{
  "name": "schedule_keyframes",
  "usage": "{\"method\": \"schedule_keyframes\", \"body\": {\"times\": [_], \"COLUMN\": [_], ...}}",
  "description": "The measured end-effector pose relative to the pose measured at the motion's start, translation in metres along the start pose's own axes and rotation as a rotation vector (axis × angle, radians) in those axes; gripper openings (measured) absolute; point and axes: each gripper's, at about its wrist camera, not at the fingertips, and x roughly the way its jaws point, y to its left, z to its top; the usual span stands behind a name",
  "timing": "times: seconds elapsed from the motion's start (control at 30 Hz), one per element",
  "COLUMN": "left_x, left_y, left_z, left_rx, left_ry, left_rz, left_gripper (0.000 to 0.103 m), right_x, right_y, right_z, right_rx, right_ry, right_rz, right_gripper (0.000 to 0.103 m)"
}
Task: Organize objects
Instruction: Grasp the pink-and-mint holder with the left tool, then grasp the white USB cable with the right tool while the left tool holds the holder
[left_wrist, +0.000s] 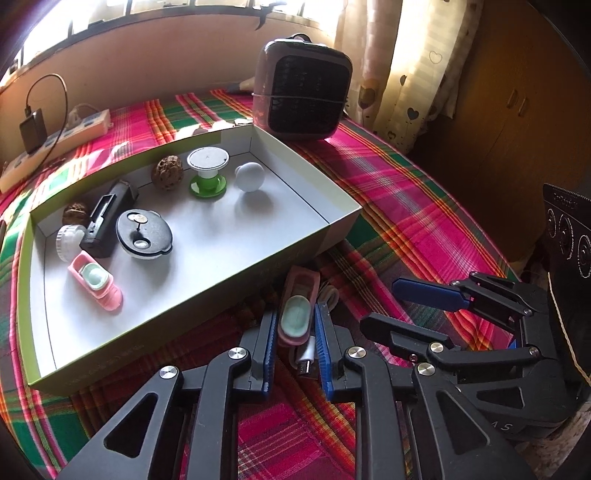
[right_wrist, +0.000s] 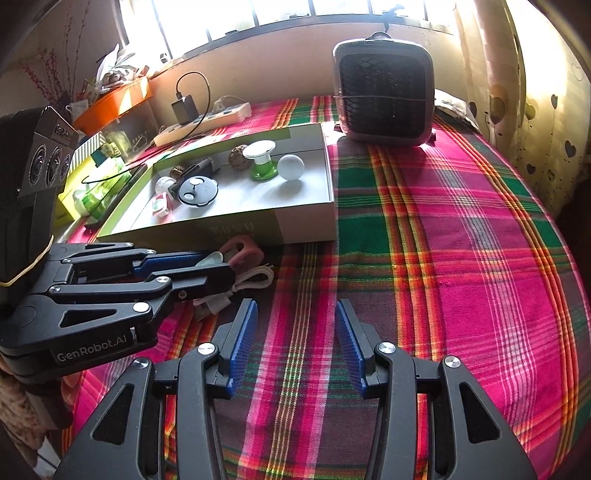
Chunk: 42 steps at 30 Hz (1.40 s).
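My left gripper (left_wrist: 295, 332) has its jaws around the pink clip (left_wrist: 297, 310) just in front of the box (left_wrist: 343, 221), so I should squeeze gently, lift straight, while my right gripper (right_wrist: 295, 345) waits with jaws wide apart.

box (left_wrist: 334, 225) on cloth (right_wrist: 461, 258) — fan (left_wrist: 306, 88) behind | cable (right_wrist: 255, 277) before box

Both wrist views sit low and near the plaid cloth (right_wrist: 461, 229), facing the window; shared: box (left_wrist: 332, 221) at 11 o'clock, fan (right_wrist: 384, 92) at 12.
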Motion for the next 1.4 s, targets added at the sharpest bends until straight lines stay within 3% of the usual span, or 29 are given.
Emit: {"method": "schedule_keyframes", "body": {"times": [0.43, 0.6, 0.83, 1.07, 1.4], "left_x": [-0.029, -0.036, -0.047, -0.056, -0.06], "left_y": [0.033, 0.044, 0.053, 0.064, 0.07], "left_z": [-0.03, -0.045, -0.056, -0.059, -0.064], "left_rx": [-0.15, -0.241, -0.308, -0.329, -0.338], "left_ry": [-0.044, -0.046, -0.07, -0.102, -0.111], "left_rz": [0.014, -0.03, -0.02, 0.049, 0.062], "left_gripper": [0.015, 0.015, 0.015, 0.015, 0.015], "right_x": [0.006, 0.01, 0.012, 0.015, 0.014], "right_y": [0.023, 0.035, 0.05, 0.071, 0.083], "right_z": [0.002, 0.003, 0.001, -0.001, 0.0], "right_rx": [-0.045, -0.068, -0.101, -0.143, -0.148], "right_ry": [0.012, 0.018, 0.028, 0.036, 0.026], "right_rz": [0.028, 0.045, 0.074, 0.115, 0.172], "right_gripper": [0.045, 0.045, 0.045, 0.045, 0.045]}}
